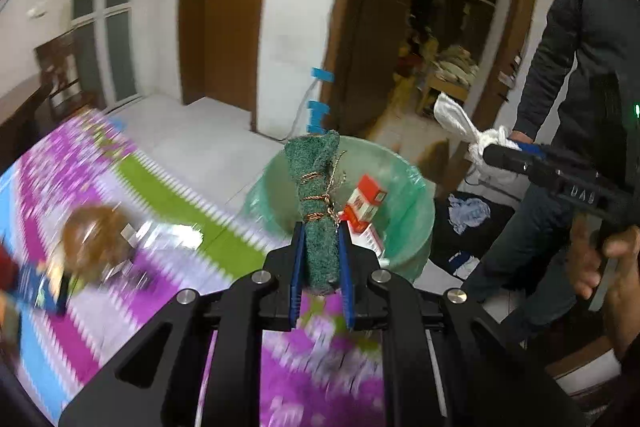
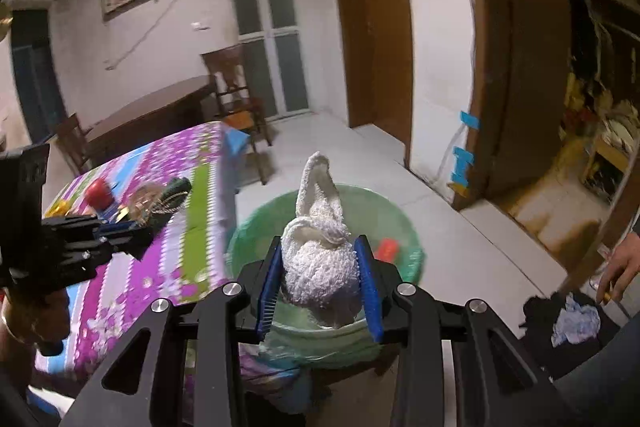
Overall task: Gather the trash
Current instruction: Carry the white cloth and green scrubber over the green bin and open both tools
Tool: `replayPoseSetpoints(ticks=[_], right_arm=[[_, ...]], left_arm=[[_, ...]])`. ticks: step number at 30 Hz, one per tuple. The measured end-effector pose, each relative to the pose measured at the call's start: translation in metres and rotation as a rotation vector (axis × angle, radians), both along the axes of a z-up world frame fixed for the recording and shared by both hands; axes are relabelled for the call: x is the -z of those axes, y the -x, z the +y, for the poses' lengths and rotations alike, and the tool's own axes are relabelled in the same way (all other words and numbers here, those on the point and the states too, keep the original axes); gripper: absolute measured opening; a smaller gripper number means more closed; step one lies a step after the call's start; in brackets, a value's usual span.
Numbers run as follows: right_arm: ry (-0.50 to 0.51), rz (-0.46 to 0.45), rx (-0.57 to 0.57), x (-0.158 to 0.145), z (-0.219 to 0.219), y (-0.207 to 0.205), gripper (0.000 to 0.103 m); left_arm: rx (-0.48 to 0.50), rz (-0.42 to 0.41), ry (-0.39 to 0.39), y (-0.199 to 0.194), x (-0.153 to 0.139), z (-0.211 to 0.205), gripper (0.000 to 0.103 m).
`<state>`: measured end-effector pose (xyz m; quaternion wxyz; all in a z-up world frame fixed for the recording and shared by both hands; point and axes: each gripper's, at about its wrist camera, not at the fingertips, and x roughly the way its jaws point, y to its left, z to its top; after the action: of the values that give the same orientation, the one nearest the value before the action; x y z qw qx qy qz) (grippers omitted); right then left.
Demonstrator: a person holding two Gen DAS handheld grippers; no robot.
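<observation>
— While both hands hover by the bin (image 1: 404,223), what does the left tool (image 1: 322,259) carry?
— A green scouring roll (image 1: 316,211) bound with wire, clamped between its blue pads above the green-lined bin beside the bench (image 1: 80,307).
— And the right tool (image 2: 320,283)?
— Clenched on a knotted white cloth (image 2: 320,267), over the same bin, where a red-and-white carton (image 1: 366,201) lies.
</observation>
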<state>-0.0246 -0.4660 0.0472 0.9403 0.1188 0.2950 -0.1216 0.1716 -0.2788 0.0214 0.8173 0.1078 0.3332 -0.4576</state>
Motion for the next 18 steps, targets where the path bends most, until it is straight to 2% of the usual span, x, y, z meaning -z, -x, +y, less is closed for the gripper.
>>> replayPoseSetpoints(ticks=[4,9,18], right_arm=[[-0.057,0.042,0.053,0.001,-0.039,-0.013,0.037],[-0.073,0.094,0.079,0.01,-0.059,-0.032,0.037],[-0.053,0.152,0.044,0.025,-0.044,-0.084,0.037]], left_arm=[[0.033,0.007,-0.03,-0.018,0.006,-0.04,0.014],[0.002,-0.025,-0.067,-0.028,0.009,-0.068,0.014],[-0.123,-0.118,-0.168,-0.033,0.012,-0.096,0.014]])
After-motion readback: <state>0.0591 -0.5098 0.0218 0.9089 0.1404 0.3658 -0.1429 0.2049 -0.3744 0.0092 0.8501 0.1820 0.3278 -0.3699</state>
